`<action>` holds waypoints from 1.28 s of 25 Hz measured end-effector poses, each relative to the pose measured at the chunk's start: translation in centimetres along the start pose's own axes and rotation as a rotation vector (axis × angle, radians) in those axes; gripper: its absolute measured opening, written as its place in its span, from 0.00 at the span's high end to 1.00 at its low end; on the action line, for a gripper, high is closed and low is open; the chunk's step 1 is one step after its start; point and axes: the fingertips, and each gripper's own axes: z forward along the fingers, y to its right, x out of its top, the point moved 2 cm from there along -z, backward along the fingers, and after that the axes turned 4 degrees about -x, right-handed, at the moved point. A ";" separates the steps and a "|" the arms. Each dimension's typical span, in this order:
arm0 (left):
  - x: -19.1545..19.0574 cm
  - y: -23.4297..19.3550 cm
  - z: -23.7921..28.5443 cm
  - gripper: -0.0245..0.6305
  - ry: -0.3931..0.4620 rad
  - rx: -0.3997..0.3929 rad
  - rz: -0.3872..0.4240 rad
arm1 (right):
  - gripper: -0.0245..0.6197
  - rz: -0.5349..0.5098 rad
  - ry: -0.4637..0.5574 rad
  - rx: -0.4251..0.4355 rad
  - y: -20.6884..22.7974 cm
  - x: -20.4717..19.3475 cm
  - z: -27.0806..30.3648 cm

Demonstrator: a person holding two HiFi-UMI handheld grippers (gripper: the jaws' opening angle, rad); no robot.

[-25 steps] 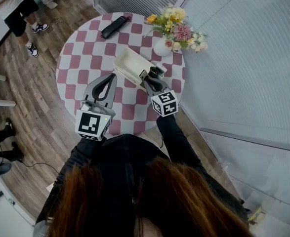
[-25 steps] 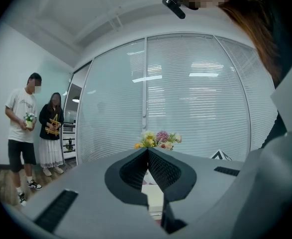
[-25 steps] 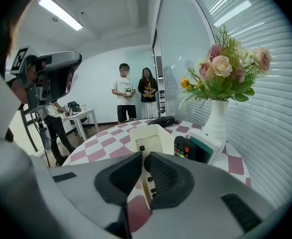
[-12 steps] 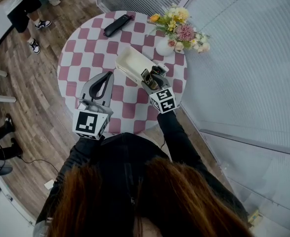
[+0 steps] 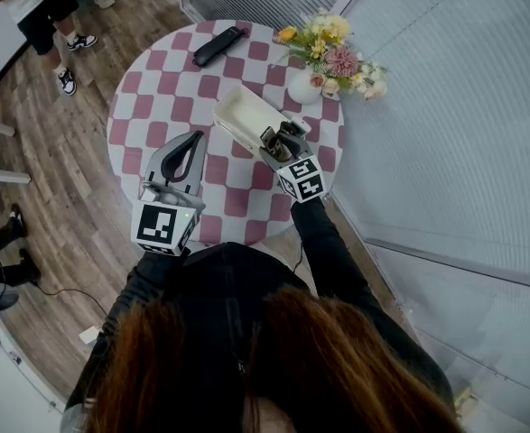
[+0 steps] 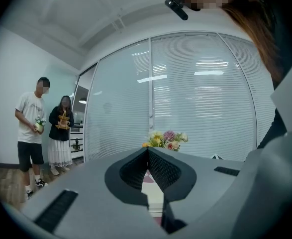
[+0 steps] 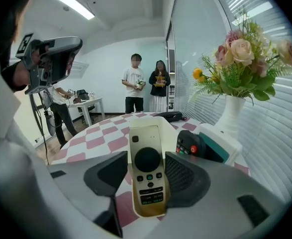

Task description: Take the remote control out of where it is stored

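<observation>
A cream remote control (image 7: 145, 138) with a black round pad lies lengthwise between the jaws of my right gripper (image 7: 146, 180). These jaws have just been opening; the left pad stands clear of the remote and the right pad is close beside it. From the head view the right gripper (image 5: 278, 139) sits at the near end of a long cream tray (image 5: 237, 114), with the remote (image 5: 269, 139) showing between its jaws. My left gripper (image 5: 193, 142) hovers over the table's near left, shut and empty; its tips (image 6: 146, 152) meet.
A black remote with a red button (image 7: 193, 146) stands in a white and teal holder right of the tray. A vase of flowers (image 5: 299, 85) stands behind, and a black case (image 5: 218, 45) lies at the far edge of the round checkered table (image 5: 156, 106). People stand beyond.
The right gripper's jaws have spread apart, and the cream remote now shows between them. The left gripper has stayed where it was.
</observation>
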 end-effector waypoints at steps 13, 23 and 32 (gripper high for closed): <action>-0.1 -0.1 -0.7 0.95 -0.002 0.007 0.004 | 0.65 -0.009 0.012 0.019 -0.2 0.0 -0.1; 0.1 1.1 -0.4 0.95 -0.002 -0.032 0.017 | 0.66 -0.013 0.088 -0.048 -0.5 2.6 -1.8; 0.0 1.5 -0.1 0.95 -0.004 -0.049 0.015 | 0.66 0.057 0.141 -0.087 -0.2 5.2 -4.2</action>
